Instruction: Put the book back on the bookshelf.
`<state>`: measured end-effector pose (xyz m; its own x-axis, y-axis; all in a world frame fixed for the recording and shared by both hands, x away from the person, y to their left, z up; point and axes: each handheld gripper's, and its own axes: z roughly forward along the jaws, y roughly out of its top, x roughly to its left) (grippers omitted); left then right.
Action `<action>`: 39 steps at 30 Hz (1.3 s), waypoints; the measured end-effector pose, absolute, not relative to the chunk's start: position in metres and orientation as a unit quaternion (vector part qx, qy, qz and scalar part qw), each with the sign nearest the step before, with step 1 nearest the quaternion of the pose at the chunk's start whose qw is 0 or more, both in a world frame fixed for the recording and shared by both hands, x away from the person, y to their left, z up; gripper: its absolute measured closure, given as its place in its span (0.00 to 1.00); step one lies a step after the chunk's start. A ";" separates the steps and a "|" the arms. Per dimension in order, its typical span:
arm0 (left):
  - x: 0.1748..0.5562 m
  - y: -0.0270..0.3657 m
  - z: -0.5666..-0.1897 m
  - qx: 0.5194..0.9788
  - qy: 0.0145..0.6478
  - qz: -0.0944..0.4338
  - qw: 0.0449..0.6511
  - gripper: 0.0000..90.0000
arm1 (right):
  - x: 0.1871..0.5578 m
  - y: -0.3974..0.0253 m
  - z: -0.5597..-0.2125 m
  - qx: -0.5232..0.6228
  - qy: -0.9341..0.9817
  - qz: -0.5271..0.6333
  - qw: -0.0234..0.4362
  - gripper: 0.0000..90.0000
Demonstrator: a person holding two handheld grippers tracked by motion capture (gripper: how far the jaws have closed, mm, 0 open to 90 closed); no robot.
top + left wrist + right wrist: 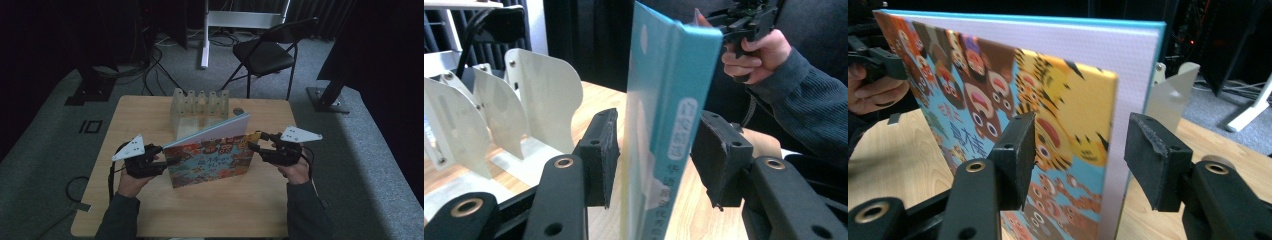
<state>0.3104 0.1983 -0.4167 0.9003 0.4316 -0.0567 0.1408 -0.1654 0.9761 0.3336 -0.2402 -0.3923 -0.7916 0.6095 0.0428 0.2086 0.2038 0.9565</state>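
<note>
A picture book with a busy orange and blue cover stands upright on the wooden table, slightly tilted. My left gripper holds its teal spine, both pads pressed against it. My right gripper is at the book's opposite edge. In the right gripper view its jaws straddle the page edge of the book with a gap on the cover side, so it is open. The other hand and right gripper appear past the book's top corner.
A pale slotted rack with several upright dividers stands just behind the book, seen close in the left gripper view. A black folding chair and stand legs lie beyond the table. Bare table lies in front of the book.
</note>
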 end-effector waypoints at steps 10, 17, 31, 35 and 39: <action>0.308 0.188 -0.420 0.755 0.197 0.131 0.611 0.52 | 0.333 -0.251 -0.401 0.285 0.753 0.566 0.178 0.51; 0.307 0.180 -0.426 0.752 0.201 0.136 0.614 0.44 | 0.334 -0.254 -0.408 0.293 0.752 0.565 0.174 0.51; 0.302 0.170 -0.428 0.762 0.188 0.176 0.593 0.63 | 0.336 -0.257 -0.424 0.309 0.755 0.556 0.161 0.51; 0.302 0.170 -0.428 0.761 0.194 0.188 0.590 0.68 | 0.339 -0.257 -0.430 0.315 0.756 0.553 0.157 0.51; 0.302 0.170 -0.428 0.761 0.191 0.184 0.593 0.72 | 0.340 -0.257 -0.431 0.319 0.756 0.549 0.159 0.51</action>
<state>0.3019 0.1701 -0.4283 0.8591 0.5090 0.0542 0.0719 -0.2249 0.9717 0.3405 -0.2574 -0.4309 -0.7464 0.6563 0.1103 0.3077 0.1934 0.9316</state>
